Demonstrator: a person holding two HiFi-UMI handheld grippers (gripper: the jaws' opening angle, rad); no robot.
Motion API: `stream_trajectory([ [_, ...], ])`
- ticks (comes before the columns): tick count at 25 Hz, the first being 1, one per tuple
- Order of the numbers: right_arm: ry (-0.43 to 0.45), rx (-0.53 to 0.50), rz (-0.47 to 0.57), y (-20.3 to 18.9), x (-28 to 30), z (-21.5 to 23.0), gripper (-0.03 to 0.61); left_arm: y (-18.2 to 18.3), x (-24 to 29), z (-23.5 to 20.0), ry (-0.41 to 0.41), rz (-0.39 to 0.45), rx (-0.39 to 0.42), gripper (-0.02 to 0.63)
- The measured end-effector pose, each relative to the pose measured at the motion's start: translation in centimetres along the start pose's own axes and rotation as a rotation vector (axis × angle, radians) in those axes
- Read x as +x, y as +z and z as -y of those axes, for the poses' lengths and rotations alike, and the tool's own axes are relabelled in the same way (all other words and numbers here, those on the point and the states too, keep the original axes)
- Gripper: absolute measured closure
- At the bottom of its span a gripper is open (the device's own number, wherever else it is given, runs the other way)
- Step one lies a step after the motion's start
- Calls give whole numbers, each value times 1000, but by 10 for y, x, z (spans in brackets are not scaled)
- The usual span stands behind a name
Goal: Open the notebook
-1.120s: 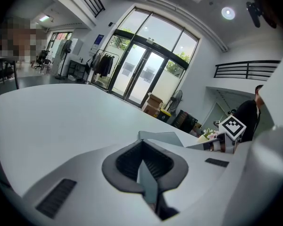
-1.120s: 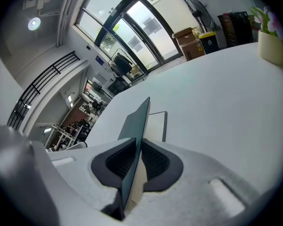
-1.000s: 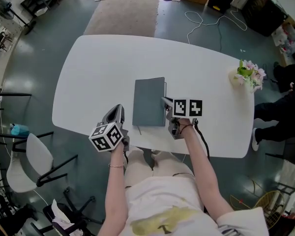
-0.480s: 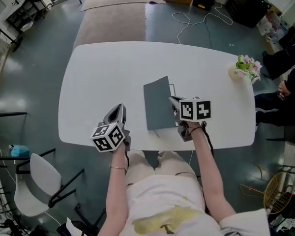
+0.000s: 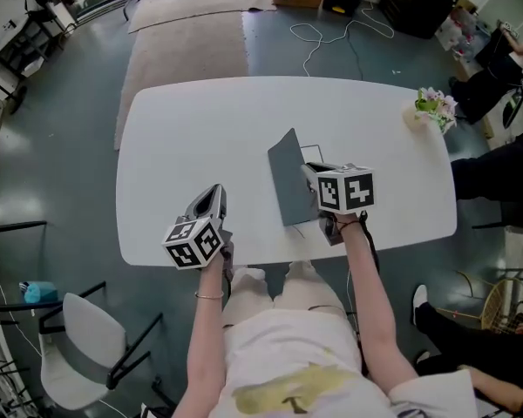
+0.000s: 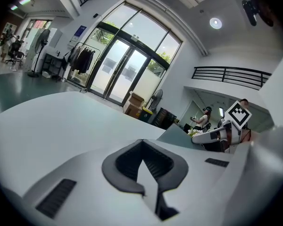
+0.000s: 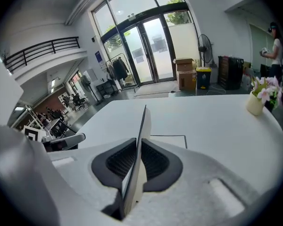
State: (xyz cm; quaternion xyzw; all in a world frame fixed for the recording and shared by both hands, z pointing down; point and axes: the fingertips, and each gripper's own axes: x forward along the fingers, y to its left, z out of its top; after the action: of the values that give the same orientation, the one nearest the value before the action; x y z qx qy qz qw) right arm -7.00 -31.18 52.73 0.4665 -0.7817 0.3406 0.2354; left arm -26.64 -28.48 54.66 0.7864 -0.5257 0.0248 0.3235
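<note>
The grey notebook lies near the front edge of the white table. Its cover stands steeply tilted up from the pages, hinged along its left side. My right gripper is shut on the cover's free edge. In the right gripper view the cover runs edge-on between the pads, above a white page. My left gripper hovers shut and empty over the table's front edge, left of the notebook. The left gripper view shows its closed jaws and the lifted cover at the right.
A small vase of flowers stands at the table's far right corner. A white chair is on the floor at the near left. Cables and boxes lie beyond the table, and people are at the right edge.
The cover lay flat a second ago and now stands steeply raised. My right gripper has risen with it. The left gripper stays shut near the front edge.
</note>
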Motion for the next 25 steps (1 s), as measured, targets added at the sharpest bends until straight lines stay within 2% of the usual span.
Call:
stream_trajectory([
  [14,-88,-85,29,1,14,-50,538,3,-38,-34,-38,-8,22,615],
  [25,-95,-190,4,-4,34,-95,537,16,-59,-45,30,60,-19,614],
])
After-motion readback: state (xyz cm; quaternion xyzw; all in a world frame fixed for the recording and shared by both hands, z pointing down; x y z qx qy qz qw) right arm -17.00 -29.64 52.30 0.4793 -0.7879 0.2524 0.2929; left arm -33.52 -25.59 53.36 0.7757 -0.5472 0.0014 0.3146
